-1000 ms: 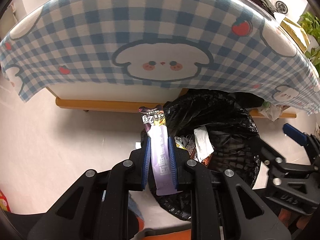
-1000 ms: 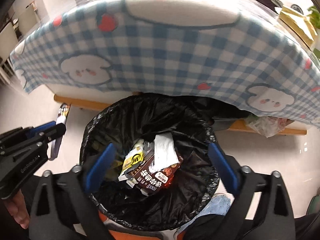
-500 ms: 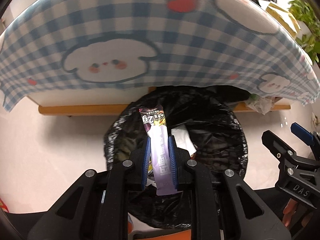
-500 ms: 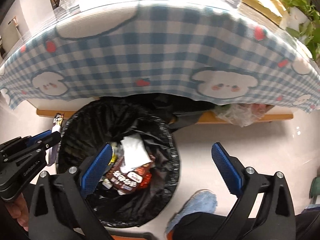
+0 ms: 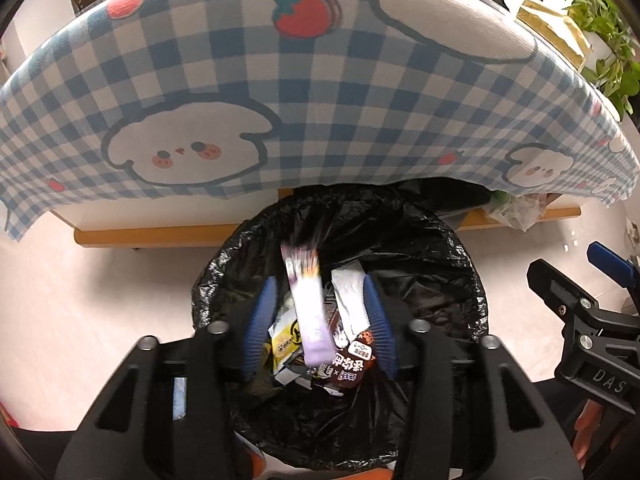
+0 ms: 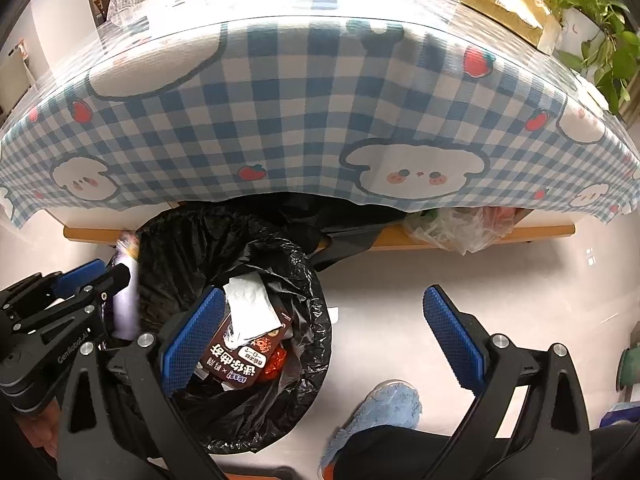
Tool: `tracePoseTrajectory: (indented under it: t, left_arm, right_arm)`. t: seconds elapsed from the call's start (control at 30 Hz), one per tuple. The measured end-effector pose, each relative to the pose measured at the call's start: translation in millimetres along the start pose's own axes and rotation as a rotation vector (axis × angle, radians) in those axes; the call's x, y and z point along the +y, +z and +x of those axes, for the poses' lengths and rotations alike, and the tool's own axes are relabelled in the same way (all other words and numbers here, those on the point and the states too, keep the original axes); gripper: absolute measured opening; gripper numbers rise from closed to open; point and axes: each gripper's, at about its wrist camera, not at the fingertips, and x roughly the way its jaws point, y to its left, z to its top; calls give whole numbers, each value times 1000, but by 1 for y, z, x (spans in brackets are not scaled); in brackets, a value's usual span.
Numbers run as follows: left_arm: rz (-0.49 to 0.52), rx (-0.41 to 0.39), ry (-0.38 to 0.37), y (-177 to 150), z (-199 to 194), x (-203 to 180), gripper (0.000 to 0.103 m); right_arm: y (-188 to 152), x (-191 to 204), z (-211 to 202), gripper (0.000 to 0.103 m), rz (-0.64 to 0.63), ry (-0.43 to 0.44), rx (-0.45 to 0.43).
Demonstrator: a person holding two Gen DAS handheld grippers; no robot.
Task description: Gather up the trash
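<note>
My left gripper [image 5: 318, 284] hangs over the bin lined with a black bag [image 5: 440, 248], and its jaws are opening. The purple snack wrapper [image 5: 308, 308] is blurred between the blue pads and touches neither of them; it drops toward the bin. In the right wrist view the same wrapper [image 6: 126, 300] shows beside the left gripper [image 6: 96, 276] at the bin's left rim [image 6: 280, 256]. Inside lie a brown snack packet [image 6: 240, 364], a white tissue [image 6: 252, 308] and a yellow packet [image 5: 286, 336]. My right gripper [image 6: 324, 296] stands wide open and empty, to the right of the bin.
A low table with a blue checked cloth [image 5: 280, 100] overhangs the far side of the bin. A clear plastic bag [image 6: 460, 228] sits under the table at the right. A person's blue slipper [image 6: 380, 412] rests on the pale floor. A potted plant [image 6: 592, 12] stands on the table.
The left gripper carried the purple wrapper from beside the bin to over it, then its jaws parted and the wrapper came loose. The right gripper shifted to the right of the bin.
</note>
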Motion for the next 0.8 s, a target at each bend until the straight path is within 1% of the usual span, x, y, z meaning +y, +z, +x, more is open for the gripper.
tracePoseTrajectory:
  t: [0.1,0.13,0.2,0.27,0.33,0.4,0.5,0.63,0.8]
  left_arm:
    - [-6,-16,15,2,-7,7,66]
    - [-7,-26,21,3,-11,10,67]
    - [-10,-46,34,5,-22,15,78]
    - [-20,-79,31,9,-35,22,84]
    - [-27,-116,44,12,-51,29,88]
    - [-40,-148,39,14,-68,36,93]
    - [-48,-189,26,17,-93,43,97]
    - [-38,-248,16,16,-128,44,97]
    - [-19,-283,-3,13,-158,40,97]
  right_arm:
    - [2,3,1,95,-5,-5,-2]
    - [2,3,1,95,-5,-3,-4]
    - [5,6,-3,95,-8,-2,-13]
    - [8,10,-10,95,-11,5,-32]
    - [12,15,-21,95,-20,10,-57]
    - [16,19,-34,95,-19,18,-84]
    - [21,25,-55,95,-18,36,-126]
    - [24,31,-86,96,-27,39,-195]
    - [21,37,-122,96,-29,56,-275]
